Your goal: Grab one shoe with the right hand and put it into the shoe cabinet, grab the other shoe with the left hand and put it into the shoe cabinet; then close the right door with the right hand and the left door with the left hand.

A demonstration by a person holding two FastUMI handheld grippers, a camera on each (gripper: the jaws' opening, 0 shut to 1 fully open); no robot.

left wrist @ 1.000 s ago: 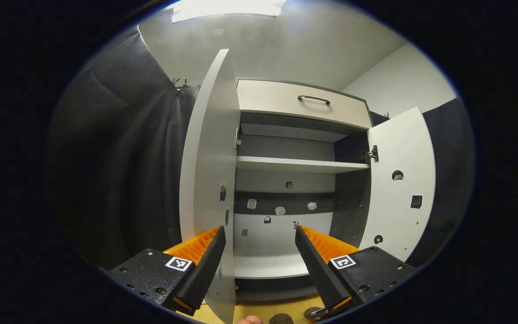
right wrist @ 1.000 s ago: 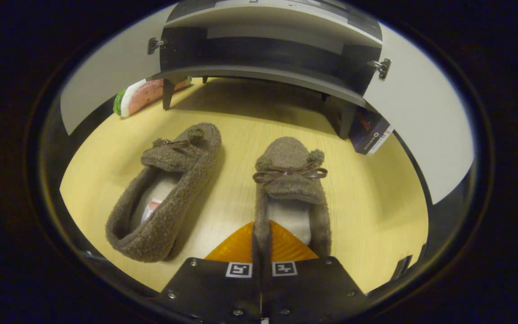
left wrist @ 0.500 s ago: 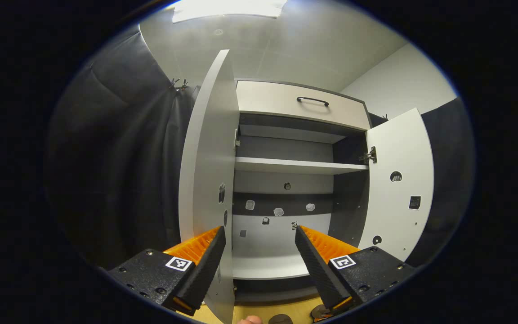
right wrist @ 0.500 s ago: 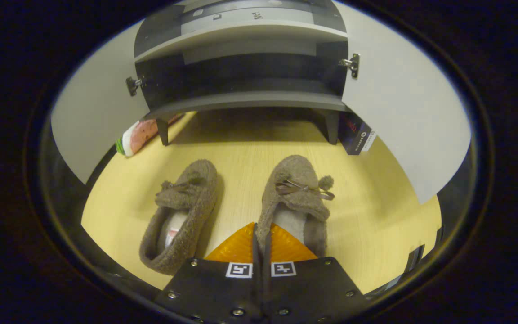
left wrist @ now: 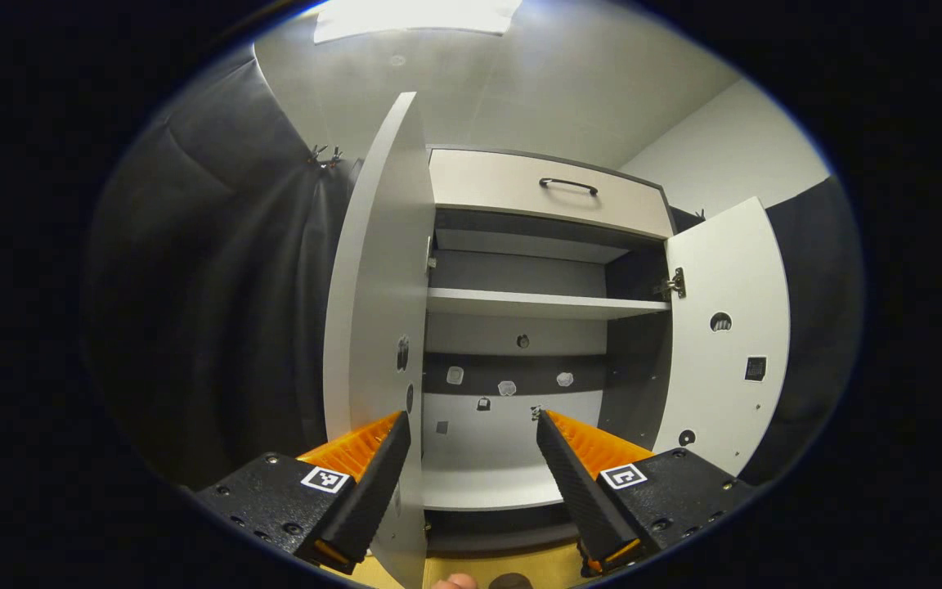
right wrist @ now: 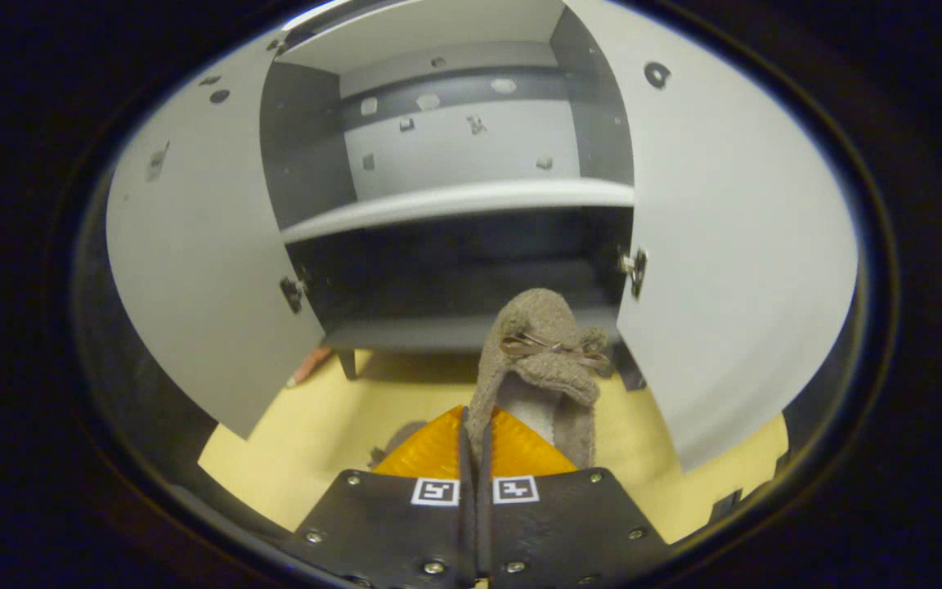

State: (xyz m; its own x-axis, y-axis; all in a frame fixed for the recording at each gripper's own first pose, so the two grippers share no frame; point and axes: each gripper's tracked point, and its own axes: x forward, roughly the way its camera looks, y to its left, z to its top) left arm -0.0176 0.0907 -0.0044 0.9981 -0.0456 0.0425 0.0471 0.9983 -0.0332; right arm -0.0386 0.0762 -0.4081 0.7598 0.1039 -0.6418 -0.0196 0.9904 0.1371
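Note:
My right gripper (right wrist: pixel 473 413) is shut on the side wall of a brown fuzzy shoe (right wrist: pixel 549 360) with a bow on top. The shoe hangs off the floor, its toe pointing at the lower compartment of the shoe cabinet (right wrist: pixel 455 200). A small part of the second shoe (right wrist: pixel 394 435) peeks out left of my fingers, on the floor. Both doors stand open: the left door (right wrist: pixel 193 270) and the right door (right wrist: pixel 724 245). In the left gripper view the cabinet (left wrist: pixel 536 303) stands ahead, and my left gripper (left wrist: pixel 471 438) is open and holds nothing.
A drawer (left wrist: pixel 545 192) with a dark handle tops the cabinet. The left door (left wrist: pixel 373 286) stands edge-on close to my left gripper, the right door (left wrist: pixel 724 327) farther off. Black cloth (left wrist: pixel 217 286) hangs at the left. The wooden floor (right wrist: pixel 316 425) has a pink object (right wrist: pixel 307 368) beside a cabinet leg.
My right gripper has lifted the shoe off the floor and tilted up toward the cabinet's lower compartment. The second shoe has dropped almost out of view. The left gripper has barely moved.

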